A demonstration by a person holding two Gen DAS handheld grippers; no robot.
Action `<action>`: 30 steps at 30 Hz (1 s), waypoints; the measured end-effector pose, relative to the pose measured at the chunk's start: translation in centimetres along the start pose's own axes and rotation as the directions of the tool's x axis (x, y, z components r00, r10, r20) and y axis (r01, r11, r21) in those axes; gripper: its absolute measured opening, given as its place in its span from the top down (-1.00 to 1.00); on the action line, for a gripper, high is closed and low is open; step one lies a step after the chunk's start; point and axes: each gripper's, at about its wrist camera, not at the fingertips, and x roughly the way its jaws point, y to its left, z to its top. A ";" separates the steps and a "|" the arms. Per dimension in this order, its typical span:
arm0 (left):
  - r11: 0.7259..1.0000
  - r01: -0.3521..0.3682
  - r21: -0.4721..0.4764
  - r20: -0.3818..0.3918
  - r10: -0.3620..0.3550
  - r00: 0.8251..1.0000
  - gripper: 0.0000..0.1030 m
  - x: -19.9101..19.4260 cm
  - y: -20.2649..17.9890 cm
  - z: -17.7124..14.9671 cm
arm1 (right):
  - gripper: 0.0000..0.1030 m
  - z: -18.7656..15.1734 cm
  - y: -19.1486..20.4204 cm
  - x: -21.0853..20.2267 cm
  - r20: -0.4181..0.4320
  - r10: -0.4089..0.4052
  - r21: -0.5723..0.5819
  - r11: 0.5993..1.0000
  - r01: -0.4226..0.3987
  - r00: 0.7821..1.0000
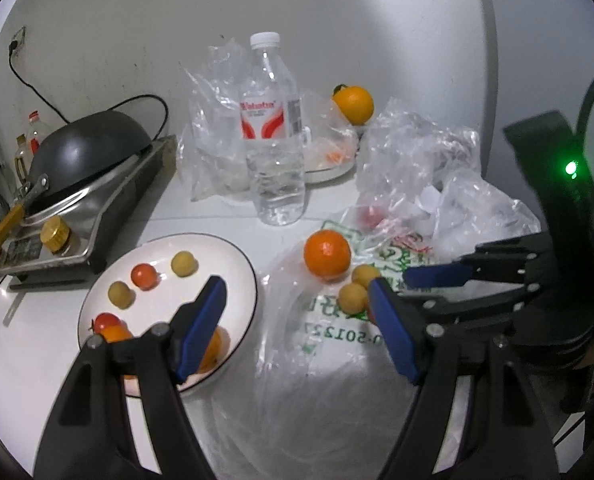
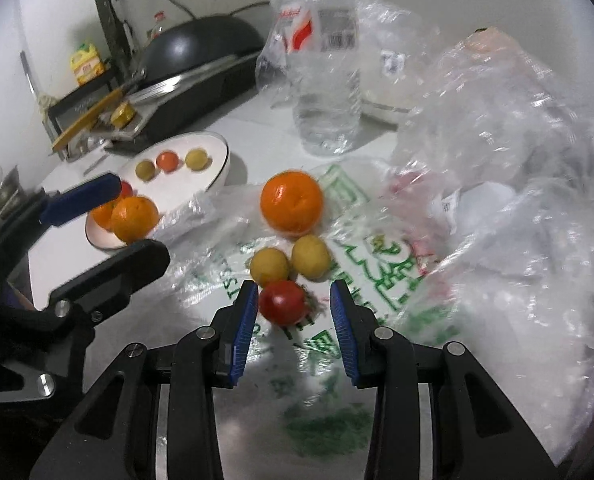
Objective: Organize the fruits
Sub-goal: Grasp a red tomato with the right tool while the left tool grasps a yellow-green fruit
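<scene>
A white plate holds two yellow fruits, small tomatoes and two oranges. On a printed plastic bag lie an orange, two yellow fruits and a red tomato. My left gripper stands wide open over the plate's right edge and the bag, with nothing between its fingers. My right gripper is low over the bag, and its jaws are apart. The tomato sits between its fingertips, next to the left pad, with a gap to the right pad. The left wrist view shows the right gripper beside the yellow fruits.
A water bottle stands behind the bag. Crumpled clear bags pile up at the right. A further plate with an orange sits at the back. A stove with an upturned wok stands left of the plate.
</scene>
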 end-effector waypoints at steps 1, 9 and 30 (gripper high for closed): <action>1.000 0.001 0.000 -0.002 -0.001 1.000 -0.45 0.1 0.1 -0.1 | 0.23 0.0 0.1 0.3 -0.010 0.002 -0.003 1.000 -0.002 1.000; 1.000 -0.004 0.000 -0.009 0.004 1.000 -0.45 0.5 0.2 0.1 | 0.35 0.3 0.0 1.2 -0.040 0.009 -0.004 1.000 -0.009 0.999; 0.994 0.065 0.084 -0.161 -0.051 0.986 0.01 5.2 -4.0 0.4 | 0.37 -0.1 -4.7 -2.5 0.082 -0.066 0.044 0.997 0.062 0.994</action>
